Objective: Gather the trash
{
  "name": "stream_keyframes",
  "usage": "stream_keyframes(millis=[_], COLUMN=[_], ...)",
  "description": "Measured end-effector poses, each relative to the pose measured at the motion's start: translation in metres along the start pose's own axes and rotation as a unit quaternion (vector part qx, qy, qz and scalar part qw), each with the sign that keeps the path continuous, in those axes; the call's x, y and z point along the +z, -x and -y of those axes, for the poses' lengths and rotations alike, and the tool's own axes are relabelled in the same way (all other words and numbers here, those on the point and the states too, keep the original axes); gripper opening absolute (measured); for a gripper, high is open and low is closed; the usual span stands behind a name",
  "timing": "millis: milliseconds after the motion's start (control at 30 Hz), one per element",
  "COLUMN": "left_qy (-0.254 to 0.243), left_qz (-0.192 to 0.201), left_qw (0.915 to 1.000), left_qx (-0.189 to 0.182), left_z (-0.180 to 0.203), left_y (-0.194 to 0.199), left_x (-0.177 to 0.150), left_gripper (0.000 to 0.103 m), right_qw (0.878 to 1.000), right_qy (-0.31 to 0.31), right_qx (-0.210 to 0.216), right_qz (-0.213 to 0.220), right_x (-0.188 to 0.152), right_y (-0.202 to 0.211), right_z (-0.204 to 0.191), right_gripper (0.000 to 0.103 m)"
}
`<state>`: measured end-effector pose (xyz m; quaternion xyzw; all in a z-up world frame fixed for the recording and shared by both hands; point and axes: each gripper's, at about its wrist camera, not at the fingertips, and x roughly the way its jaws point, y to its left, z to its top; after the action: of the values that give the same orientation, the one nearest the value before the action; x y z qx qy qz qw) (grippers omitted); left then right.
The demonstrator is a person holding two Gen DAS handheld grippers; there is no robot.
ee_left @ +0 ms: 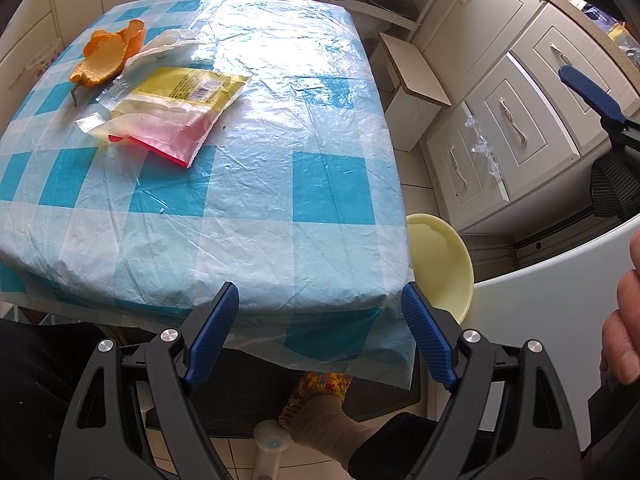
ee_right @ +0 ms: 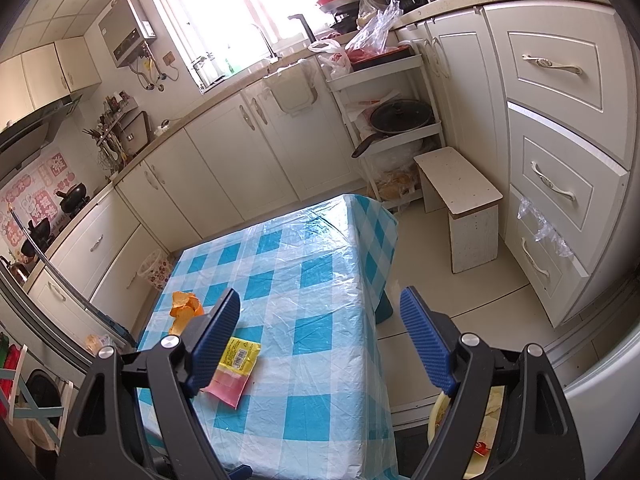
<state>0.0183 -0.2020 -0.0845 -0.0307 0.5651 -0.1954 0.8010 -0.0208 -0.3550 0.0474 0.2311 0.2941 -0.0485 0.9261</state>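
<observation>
Nearby, stool (ee_right: 460, 196) beside table (ee_right: 320, 320).

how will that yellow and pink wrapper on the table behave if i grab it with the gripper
The yellow and pink wrapper looks like thin, crinkled film lying nearly flat, so it is probably light and floppy and would sag from wherever it is pinched. The plastic-covered tablecloth is glossy, so a push would likely slide it rather than lift an edge. It overlaps a white wrapper, which may drag along.

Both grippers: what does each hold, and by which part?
Nothing. The left gripper and right gripper are open, fingers empty; the wrapper lies untouched.
</observation>
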Motion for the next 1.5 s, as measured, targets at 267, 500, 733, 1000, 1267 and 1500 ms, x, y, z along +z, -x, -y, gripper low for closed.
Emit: stream_keyframes(millis=[267, 500, 733, 1000, 1267, 1500], left_qy=[0.001, 0.003, 0.007, 0.012, 0.018, 0.026], left_qz=[-0.001, -0.002, -0.003, -0.002, -0.001, -0.002], left_qw=[1.0000, 1.0000, 1.0000, 0.9999, 0.9998, 0.9995], left_qx=[-0.001, -0.002, -0.003, -0.007, -0.012, -0.016], left_z=[-0.001, -0.003, -0.006, -0.011, -0.016, -0.024], left_y=[0.001, 0.001, 0.002, 0.003, 0.005, 0.005], left_x=[0.001, 0.004, 0.007, 0.009, 0.012, 0.014], left_gripper=[0.080, 0.080, 0.080, 0.080, 0.080, 0.080], right_qw=[1.000, 1.000, 1.000, 1.000, 1.000, 0.999], right_qy=[0.002, 0.002, 0.006, 0.011, 0.017, 0.025], right_qx=[-0.003, -0.004, -0.004, -0.005, -0.005, -0.006], right_qz=[-0.002, -0.003, -0.007, -0.011, -0.015, -0.020], right_x=[0.001, 0.001, 0.005, 0.005, 0.005, 0.005], right_y=[-0.002, -0.002, -0.006, -0.010, -0.016, -0.022], right_z=[0.000, 0.000, -0.001, -0.004, -0.009, -0.013], right_gripper=[0.082, 0.082, 0.082, 0.082, 0.082, 0.082])
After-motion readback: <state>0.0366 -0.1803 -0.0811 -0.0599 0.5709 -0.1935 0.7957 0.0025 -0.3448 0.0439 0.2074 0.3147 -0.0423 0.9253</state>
